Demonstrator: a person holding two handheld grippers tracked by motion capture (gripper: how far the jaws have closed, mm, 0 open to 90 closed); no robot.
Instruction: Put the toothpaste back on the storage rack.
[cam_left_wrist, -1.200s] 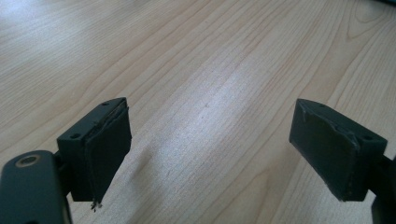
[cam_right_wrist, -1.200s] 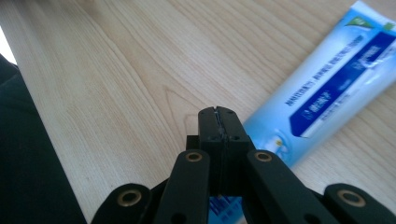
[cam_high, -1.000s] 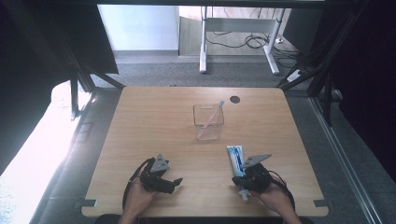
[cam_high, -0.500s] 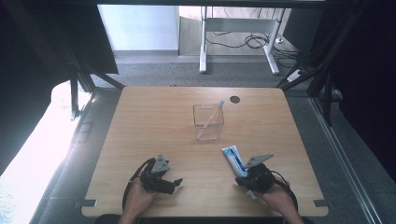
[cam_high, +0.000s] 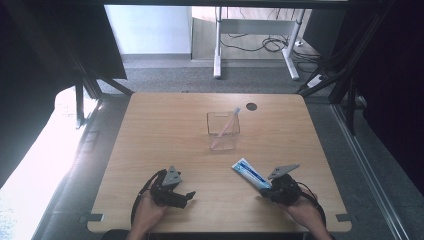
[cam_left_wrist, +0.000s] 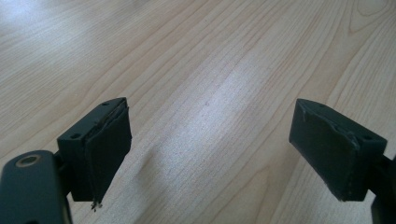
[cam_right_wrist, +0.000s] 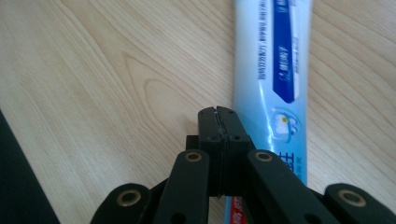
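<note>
A white and blue toothpaste tube (cam_high: 251, 173) lies flat on the wooden table (cam_high: 165, 135), slanting from the near right toward the far left. My right gripper (cam_high: 267, 190) is at its near end, shut, with its jaws pressed together and nothing between them. In the right gripper view the tube (cam_right_wrist: 271, 70) runs along the right side of my shut right gripper (cam_right_wrist: 218, 122), and its red near end passes under the linkage. My left gripper (cam_high: 186, 198) rests at the near left, open. In the left gripper view my left gripper (cam_left_wrist: 210, 149) has bare wood between its jaws.
A clear plastic box (cam_high: 223, 131) stands at the table's middle with a pink toothbrush (cam_high: 227, 125) leaning in it. A dark cable hole (cam_high: 251, 106) sits behind it. Black frame posts flank the table, and desk legs with cables stand on the floor beyond.
The toothpaste tube has turned: its far end swung left, from pointing straight away to slanting. The right gripper shifted slightly with it. The left gripper has not moved.
</note>
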